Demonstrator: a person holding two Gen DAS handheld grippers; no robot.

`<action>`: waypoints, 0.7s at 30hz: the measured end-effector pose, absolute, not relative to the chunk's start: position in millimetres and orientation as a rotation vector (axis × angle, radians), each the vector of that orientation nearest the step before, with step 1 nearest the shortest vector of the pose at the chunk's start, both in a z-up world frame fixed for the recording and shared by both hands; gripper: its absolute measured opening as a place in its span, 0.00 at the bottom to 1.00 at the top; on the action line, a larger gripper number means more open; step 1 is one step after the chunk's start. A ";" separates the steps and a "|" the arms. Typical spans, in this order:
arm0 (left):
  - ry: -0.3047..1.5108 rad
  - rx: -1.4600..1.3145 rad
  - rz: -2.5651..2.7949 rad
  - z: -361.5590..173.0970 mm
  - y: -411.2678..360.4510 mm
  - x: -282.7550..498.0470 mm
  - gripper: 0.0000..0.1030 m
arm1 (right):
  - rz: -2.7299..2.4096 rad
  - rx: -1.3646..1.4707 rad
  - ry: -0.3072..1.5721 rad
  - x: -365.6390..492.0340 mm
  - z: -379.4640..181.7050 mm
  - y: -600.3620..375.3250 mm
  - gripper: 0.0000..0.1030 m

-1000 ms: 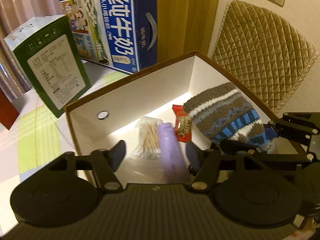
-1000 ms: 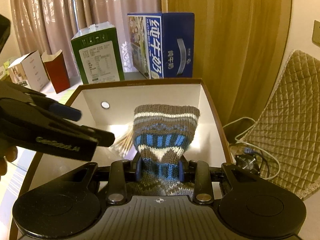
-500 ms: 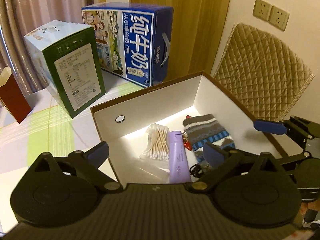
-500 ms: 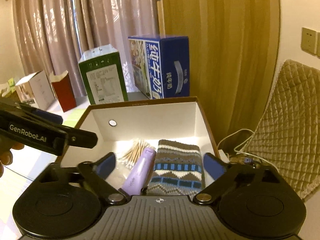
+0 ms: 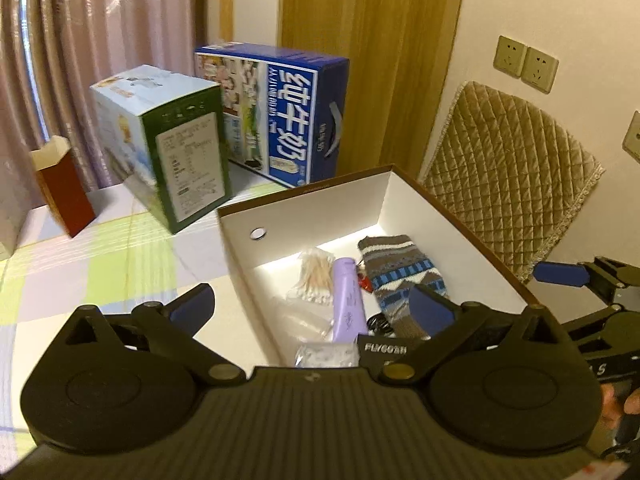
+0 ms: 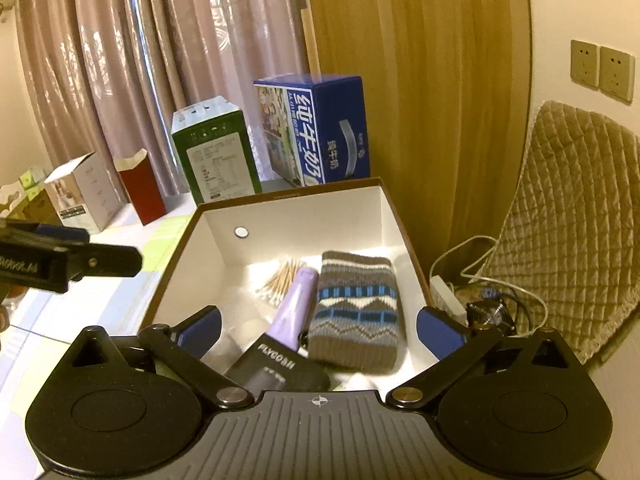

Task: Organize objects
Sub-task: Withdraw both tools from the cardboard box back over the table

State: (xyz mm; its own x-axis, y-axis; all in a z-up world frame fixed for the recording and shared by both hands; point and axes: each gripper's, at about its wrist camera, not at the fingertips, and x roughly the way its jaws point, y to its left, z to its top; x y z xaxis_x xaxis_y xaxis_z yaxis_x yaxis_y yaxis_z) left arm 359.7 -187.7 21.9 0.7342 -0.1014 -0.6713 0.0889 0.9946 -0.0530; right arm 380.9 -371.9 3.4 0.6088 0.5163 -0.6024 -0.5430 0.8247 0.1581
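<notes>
An open brown box with a white inside [image 5: 320, 208] [image 6: 280, 216] stands on the table. In it lie a knitted brown, white and blue pouch [image 5: 400, 270] [image 6: 354, 308], a purple tube [image 5: 348, 300] [image 6: 296, 304], a bag of cotton swabs [image 5: 314, 276] [image 6: 278, 280] and a small red packet [image 5: 363, 281]. My left gripper [image 5: 312, 306] is open and empty above the box's near left edge. My right gripper [image 6: 318, 330] is open and empty above the box's near end; it also shows in the left wrist view [image 5: 568, 276].
Behind the box stand a blue milk carton case [image 5: 280, 112] [image 6: 320, 128] and a green carton [image 5: 172, 144] [image 6: 214, 148]. A red paper box [image 5: 64, 188] [image 6: 140, 192] and a white box [image 6: 82, 192] stand left. A quilted chair back [image 5: 508, 176] and cables [image 6: 488, 300] are right.
My right gripper opened and let the knitted pouch go into the box. Both grippers then drew back and up from the box, and the left gripper opened wider.
</notes>
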 end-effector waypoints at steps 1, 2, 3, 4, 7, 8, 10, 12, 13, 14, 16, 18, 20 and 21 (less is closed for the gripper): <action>0.730 -0.013 -0.099 22.9 -186.9 352.2 0.99 | 0.612 -0.035 0.686 376.5 4.5 -372.7 0.98; 0.724 -0.009 -0.090 23.9 -186.1 345.1 0.99 | 0.612 -0.025 0.689 372.6 5.5 -373.6 0.98; 0.720 -0.004 -0.082 24.8 -185.2 338.5 0.99 | 0.614 -0.014 0.692 368.7 6.3 -374.7 0.98; 0.719 0.002 -0.072 25.5 -184.5 331.6 0.99 | 0.616 -0.004 0.696 365.7 7.4 -375.1 0.98; 0.713 0.024 -0.050 26.1 -182.2 309.4 0.99 | 0.615 0.030 0.708 351.8 10.2 -376.8 0.98; 0.709 0.027 -0.045 26.6 -180.8 301.0 0.99 | 0.611 0.041 0.714 346.9 11.3 -377.2 0.98; 0.707 0.016 -0.042 27.6 -176.5 285.7 0.99 | 0.610 0.057 0.724 335.7 13.8 -377.7 0.98; 0.713 0.000 -0.043 28.0 -171.0 271.2 0.99 | 0.612 0.061 0.731 325.2 15.1 -377.1 0.98; 0.720 -0.007 -0.042 27.6 -167.6 263.2 0.99 | 0.611 0.059 0.737 319.0 15.4 -376.1 0.98; 0.727 -0.011 -0.040 27.2 -165.0 256.9 0.99 | 0.611 0.056 0.745 312.3 15.5 -374.5 0.98; 0.744 -0.018 -0.025 25.4 -158.6 244.6 0.99 | 0.608 0.054 0.760 299.9 14.3 -370.6 0.98; 0.770 -0.022 0.010 22.7 -151.0 232.2 0.99 | 0.606 0.051 0.775 288.7 13.1 -365.2 0.98; 0.785 -0.026 0.020 21.1 -142.3 218.0 0.99 | 0.603 0.048 0.791 276.7 12.4 -358.8 0.98; 0.794 -0.033 0.022 20.8 -137.4 212.0 0.99 | 0.603 0.047 0.798 271.6 12.2 -355.3 0.98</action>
State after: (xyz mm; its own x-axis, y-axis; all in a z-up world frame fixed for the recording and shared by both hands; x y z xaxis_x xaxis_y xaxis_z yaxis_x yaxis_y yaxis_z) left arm 212.0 -137.4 20.8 0.7007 0.0076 -0.7134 -0.0322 0.9993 -0.0209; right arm 271.6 -355.3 12.2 0.5401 0.5244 -0.6583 -0.4901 0.8318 0.2605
